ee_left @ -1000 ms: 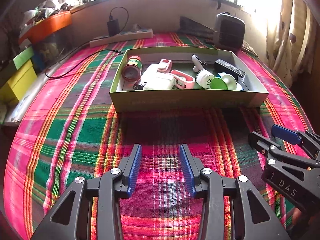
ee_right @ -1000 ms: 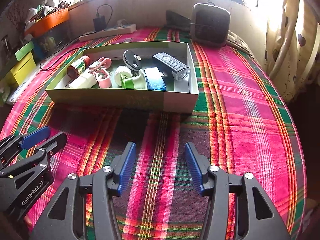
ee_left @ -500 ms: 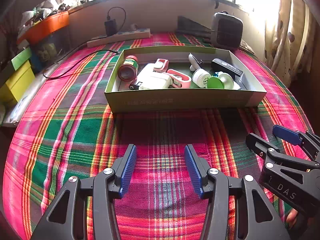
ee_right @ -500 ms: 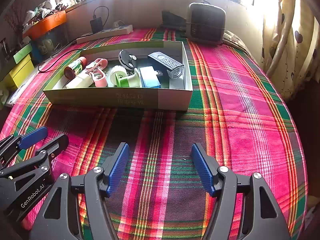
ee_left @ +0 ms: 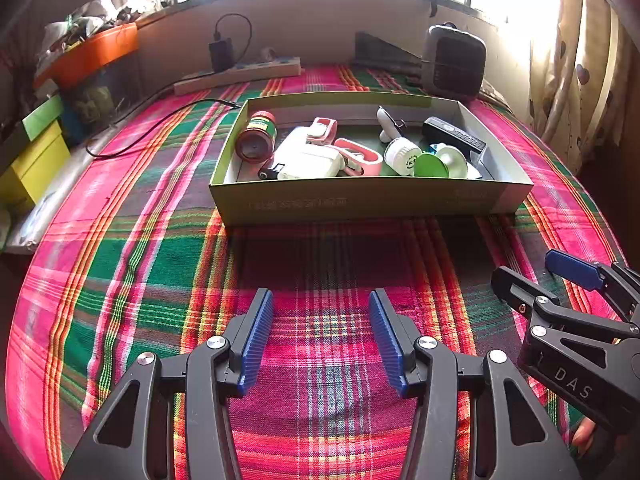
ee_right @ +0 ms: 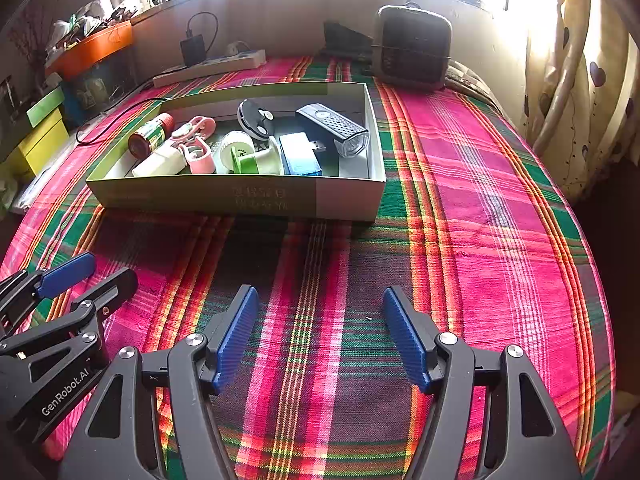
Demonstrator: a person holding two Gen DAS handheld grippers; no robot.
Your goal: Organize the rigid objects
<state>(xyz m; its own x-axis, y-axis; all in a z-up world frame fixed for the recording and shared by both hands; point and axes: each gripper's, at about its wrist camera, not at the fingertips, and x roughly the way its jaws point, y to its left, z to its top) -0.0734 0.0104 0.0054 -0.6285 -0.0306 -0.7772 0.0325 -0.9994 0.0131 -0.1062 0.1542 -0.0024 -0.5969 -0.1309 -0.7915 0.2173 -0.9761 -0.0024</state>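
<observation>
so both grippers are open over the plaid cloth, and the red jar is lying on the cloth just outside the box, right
Not quite. The red jar lies inside the box, at its left end, as the left wrist view shows. The left gripper and right gripper are indeed open over the plaid cloth.

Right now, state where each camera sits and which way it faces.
Left wrist: sits on the left claw, angled down over the plaid cloth toward the box; own open claw below, right claw at the right edge.
Right wrist: sits on the right claw, same downward aim; own open claw below, left claw at the left edge.
Shared: box, cloth, heater.
</observation>
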